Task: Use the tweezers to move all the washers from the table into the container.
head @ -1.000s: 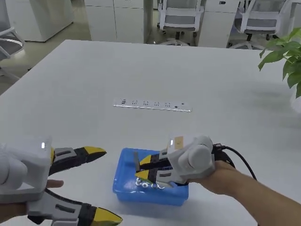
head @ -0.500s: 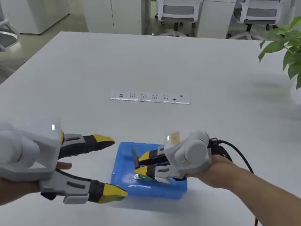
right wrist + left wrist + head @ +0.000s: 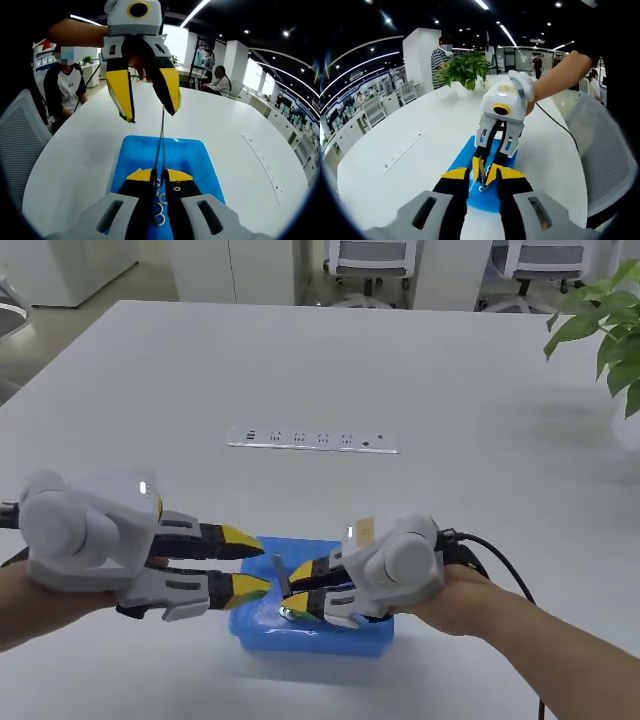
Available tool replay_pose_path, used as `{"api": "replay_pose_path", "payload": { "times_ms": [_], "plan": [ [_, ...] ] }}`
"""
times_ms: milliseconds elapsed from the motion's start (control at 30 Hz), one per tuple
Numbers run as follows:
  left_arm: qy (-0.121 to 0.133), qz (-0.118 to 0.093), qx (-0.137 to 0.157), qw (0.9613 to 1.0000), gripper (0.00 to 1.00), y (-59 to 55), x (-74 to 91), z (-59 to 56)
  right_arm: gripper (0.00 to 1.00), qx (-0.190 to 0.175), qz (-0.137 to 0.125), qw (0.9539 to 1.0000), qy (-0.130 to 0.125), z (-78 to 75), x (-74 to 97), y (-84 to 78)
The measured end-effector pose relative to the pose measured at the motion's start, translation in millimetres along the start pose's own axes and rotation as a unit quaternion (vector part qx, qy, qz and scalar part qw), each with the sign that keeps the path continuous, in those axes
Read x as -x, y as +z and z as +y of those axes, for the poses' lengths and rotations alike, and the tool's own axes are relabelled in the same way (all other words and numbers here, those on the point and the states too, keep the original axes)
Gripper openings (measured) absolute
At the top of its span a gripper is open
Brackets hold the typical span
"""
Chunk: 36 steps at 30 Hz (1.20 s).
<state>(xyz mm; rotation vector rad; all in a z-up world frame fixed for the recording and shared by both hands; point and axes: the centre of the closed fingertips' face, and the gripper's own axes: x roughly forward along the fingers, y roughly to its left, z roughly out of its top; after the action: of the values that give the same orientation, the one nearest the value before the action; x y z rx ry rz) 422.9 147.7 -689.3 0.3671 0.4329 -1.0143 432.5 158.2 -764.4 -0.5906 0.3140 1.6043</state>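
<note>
Low in the frame's centre, the right tongs (image 3: 292, 588) are clenched on the tweezers (image 3: 161, 135) above the blue container (image 3: 310, 642), where washers (image 3: 159, 218) already lie, probably to drop another, while the released left tongs (image 3: 262, 565) wait just left.

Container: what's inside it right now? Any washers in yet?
Inside the container, a few washers lie at the near end, between the jaws of the right gripper, which holds the tweezers over it. The gripper covers part of the floor, so no exact count.
</note>
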Motion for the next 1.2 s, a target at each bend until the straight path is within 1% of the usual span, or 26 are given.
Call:
{"api": "replay_pose_path", "payload": {
  "times_ms": [133,267,400,533,700,900,1200],
  "plan": [
    [0.001,0.009,-0.010,0.9999,0.20,-2.1,-4.6,2.9,0.10,0.001,0.000,1.0000,0.001,0.8,0.7,-0.1],
    [-0.003,0.007,-0.014,0.9999,0.16,-0.4,-7.3,3.8,0.10,0.003,0.000,1.0000,0.002,1.1,1.0,-0.6],
    [-0.013,0.004,-0.019,0.9997,0.13,2.6,-10.3,1.8,0.10,0.004,0.000,1.0000,0.002,1.1,1.1,-0.7],
    [-0.021,0.007,-0.024,0.9995,0.07,2.2,-12.7,0.8,0.10,0.004,0.001,1.0000,0.002,1.0,0.9,-0.6],
    [-0.023,0.007,-0.030,0.9993,0.07,3.5,-13.4,0.5,0.10,0.009,0.003,1.0000,0.001,0.6,2.1,-1.4],
    [-0.029,0.008,-0.037,0.9988,0.05,6.6,-14.2,-2.9,0.11,0.011,0.002,0.9999,-0.001,-0.1,3.7,-0.2],
    [-0.033,0.008,-0.044,0.9985,0.05,9.5,-14.2,-2.5,0.12,0.008,0.000,1.0000,-0.002,-0.3,4.4,2.1]
  ]
}}
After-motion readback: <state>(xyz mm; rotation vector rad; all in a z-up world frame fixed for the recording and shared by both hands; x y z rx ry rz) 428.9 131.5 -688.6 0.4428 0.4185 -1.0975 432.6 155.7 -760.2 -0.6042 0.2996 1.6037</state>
